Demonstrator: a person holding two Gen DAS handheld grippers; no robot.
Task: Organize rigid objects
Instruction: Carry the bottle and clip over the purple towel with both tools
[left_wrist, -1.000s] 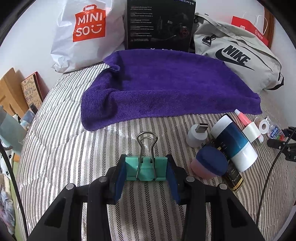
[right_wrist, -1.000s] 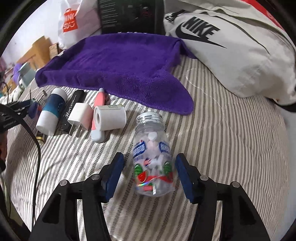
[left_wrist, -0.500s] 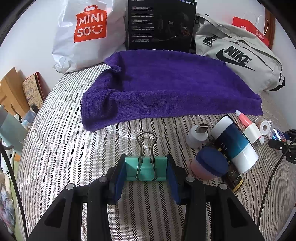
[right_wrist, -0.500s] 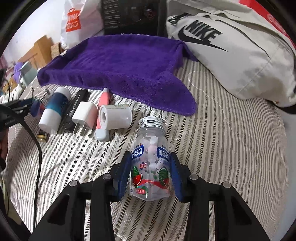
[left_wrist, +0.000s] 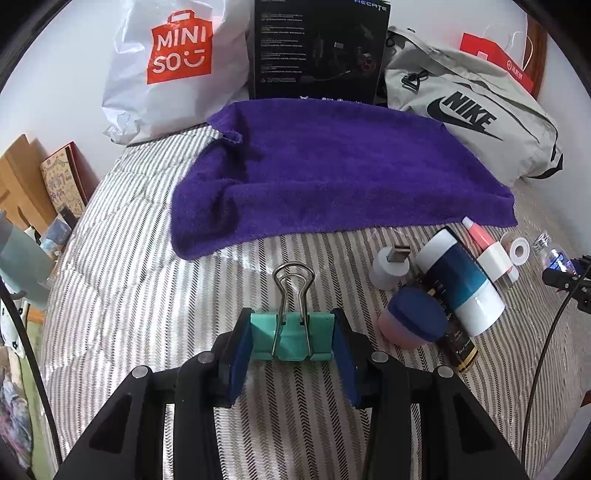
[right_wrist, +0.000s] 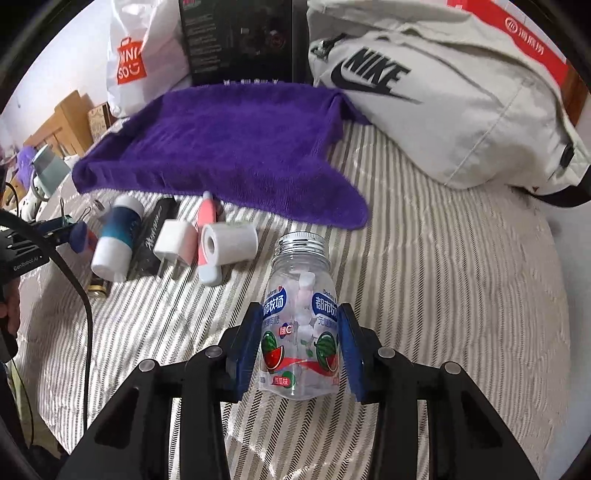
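My left gripper (left_wrist: 291, 341) is shut on a teal binder clip (left_wrist: 291, 338), its wire handles pointing away toward the purple towel (left_wrist: 332, 173). My right gripper (right_wrist: 300, 349) is shut on a clear candy bottle (right_wrist: 300, 332) with a silver cap, held above the striped bedcover. Loose items lie in a row between the grippers: a blue-and-white cylinder (left_wrist: 461, 280), a pink jar with a blue lid (left_wrist: 413, 319), a white USB plug (left_wrist: 391, 266), a white charger block (right_wrist: 173, 245), a pink tube (right_wrist: 207, 236), a tape roll (right_wrist: 229, 240) and a black tube (right_wrist: 151, 240).
At the back stand a white Miniso bag (left_wrist: 173, 62), a black box (left_wrist: 317, 48) and a grey Nike bag (right_wrist: 443, 107). Cardboard and clutter sit off the bed's left edge (left_wrist: 33, 192). A black cable (right_wrist: 74, 280) crosses the left of the right wrist view.
The right gripper closed on the candy bottle and lifted it upright off the bedcover. The left gripper kept hold of the binder clip, nearly still.
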